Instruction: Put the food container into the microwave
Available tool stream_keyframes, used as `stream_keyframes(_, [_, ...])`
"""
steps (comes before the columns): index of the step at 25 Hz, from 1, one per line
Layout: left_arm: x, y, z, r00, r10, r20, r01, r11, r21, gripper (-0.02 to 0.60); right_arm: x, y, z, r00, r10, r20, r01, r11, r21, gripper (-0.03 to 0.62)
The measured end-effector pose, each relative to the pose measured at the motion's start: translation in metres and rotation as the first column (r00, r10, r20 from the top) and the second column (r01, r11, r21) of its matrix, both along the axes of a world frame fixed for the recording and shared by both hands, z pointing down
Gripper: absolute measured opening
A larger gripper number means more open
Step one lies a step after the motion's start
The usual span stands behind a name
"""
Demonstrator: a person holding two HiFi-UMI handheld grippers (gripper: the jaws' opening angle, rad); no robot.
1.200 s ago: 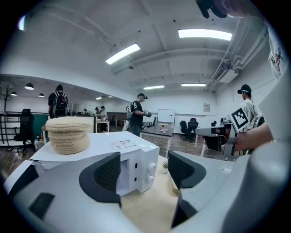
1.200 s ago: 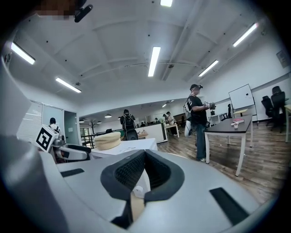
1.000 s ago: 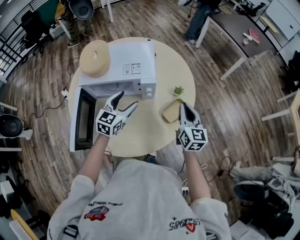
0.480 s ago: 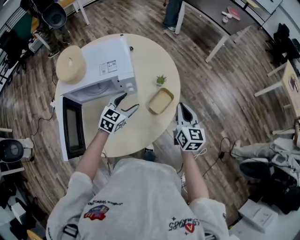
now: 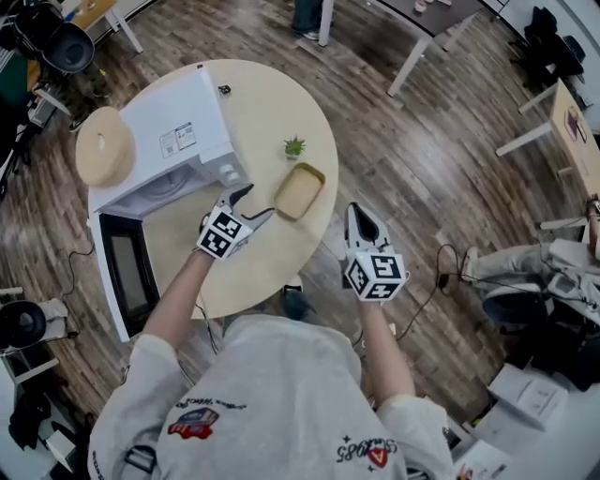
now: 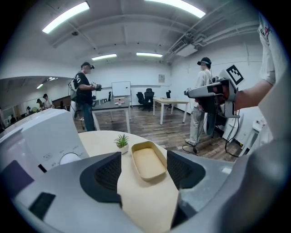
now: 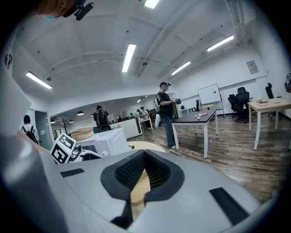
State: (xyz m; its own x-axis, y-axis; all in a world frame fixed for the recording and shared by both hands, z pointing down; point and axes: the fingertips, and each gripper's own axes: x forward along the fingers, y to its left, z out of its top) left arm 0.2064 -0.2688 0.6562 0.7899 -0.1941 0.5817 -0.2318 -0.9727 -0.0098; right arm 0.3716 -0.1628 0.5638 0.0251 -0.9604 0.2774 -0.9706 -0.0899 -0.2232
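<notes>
A shallow tan food container (image 5: pixel 299 190) lies on the round wooden table (image 5: pixel 272 103), just in front of a small potted plant (image 5: pixel 294 146). The white microwave (image 5: pixel 178 141) stands at the table's left with its door (image 5: pixel 127 277) swung open. My left gripper (image 5: pixel 255 202) is open, its tips just left of the container. In the left gripper view the container (image 6: pixel 148 163) shows between the spread jaws of the left gripper (image 6: pixel 143 170). My right gripper (image 5: pixel 359 220) is shut and empty, off the table's right edge over the floor. The right gripper (image 7: pixel 144 157) points towards the microwave (image 7: pixel 107 141).
A round beige object (image 5: pixel 103 145) rests on top of the microwave. The plant (image 6: pixel 121 141) stands close behind the container. Other tables (image 5: pixel 427 23) and several people (image 6: pixel 84 100) are across the wooden floor. A cable (image 5: pixel 441 272) lies on the floor at the right.
My left gripper has closed in on the container's left side. My right gripper has drawn back from the container, past the table's edge. The view has shifted.
</notes>
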Motion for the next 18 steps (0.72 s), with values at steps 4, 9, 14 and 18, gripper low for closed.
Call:
stream_keyframes(4, [0.014,0.008,0.023,0.994,0.089,0.065,-0.090,0.996,0.005,0.310,0.007,0.007,0.010,0.999,0.030,0.013,-0.030,0.999,-0.017,-0.006])
stream_keyframes(9, [0.031,0.019,0.050,0.976,0.183,0.118,-0.180,0.983,-0.038,0.302,0.017,0.020,0.023,0.998,0.064,0.023,-0.063,0.997,-0.036,-0.006])
stream_keyframes(14, [0.041,0.033,0.080,0.906,0.339,0.255,-0.354,0.935,0.013,0.279,0.026,0.035,0.031,0.994,0.104,0.029,-0.102,0.993,-0.054,-0.006])
stream_keyframes(18, [0.043,0.045,0.108,0.806,0.458,0.375,-0.505,0.862,0.034,0.256,0.030,0.045,0.037,0.991,0.128,0.033,-0.126,0.990,-0.064,-0.005])
